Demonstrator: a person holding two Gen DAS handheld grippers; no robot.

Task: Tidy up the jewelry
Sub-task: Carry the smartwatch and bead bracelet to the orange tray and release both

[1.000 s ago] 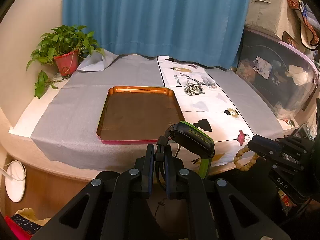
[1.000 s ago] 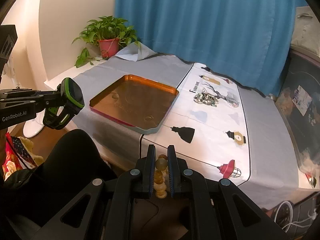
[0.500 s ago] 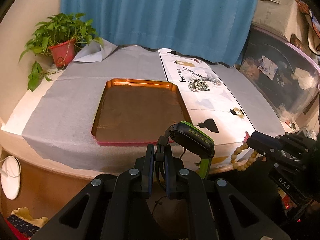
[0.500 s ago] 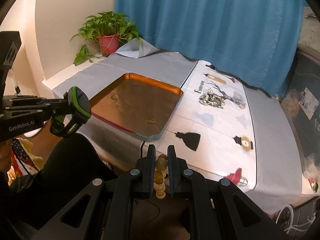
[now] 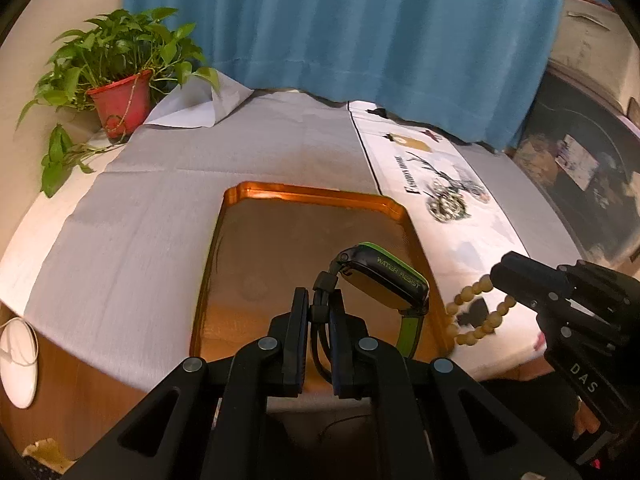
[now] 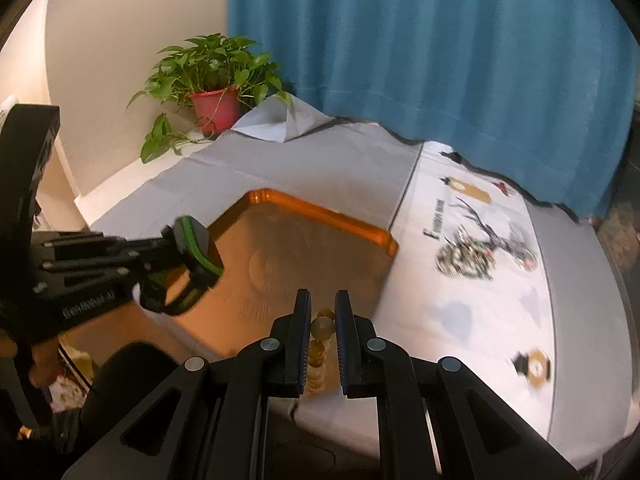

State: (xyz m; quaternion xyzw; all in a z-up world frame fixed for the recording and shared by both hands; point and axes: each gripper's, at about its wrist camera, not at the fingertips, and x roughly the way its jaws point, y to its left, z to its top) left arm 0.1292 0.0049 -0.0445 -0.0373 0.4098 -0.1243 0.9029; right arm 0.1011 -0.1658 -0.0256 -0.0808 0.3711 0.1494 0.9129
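Blue curtains hang behind a curved table draped in grey cloth, with a leafy green plant in a red plastic pot at the far left corner. Toward the middle lies an empty, shallow orange rectangular tray, and to its right a white printed runner on which a tangled pile of silvery and green jewelry sits, well apart from both tools.

Over the near part of the tray, the left gripper is clamped on the strap of a black digital watch with a lime-green band; the watch body juts up and to the right of the fingers, held off the tray floor. Just right of the tray's near corner, the right gripper is pinched on a string of round tan wooden beads, and in the left wrist view the beaded loop dangles below its tip, over the runner's edge beside the tray rim.

Risks, as I judge them: the watch is gripped only by its strap, so it may swing or land face-down when let go. The hanging bead loop could catch on the tray's raised rim as it crosses, or drape half in and half out. With the two tools this near each other over one tray, they could knock together, or the beads could fall onto the watch.
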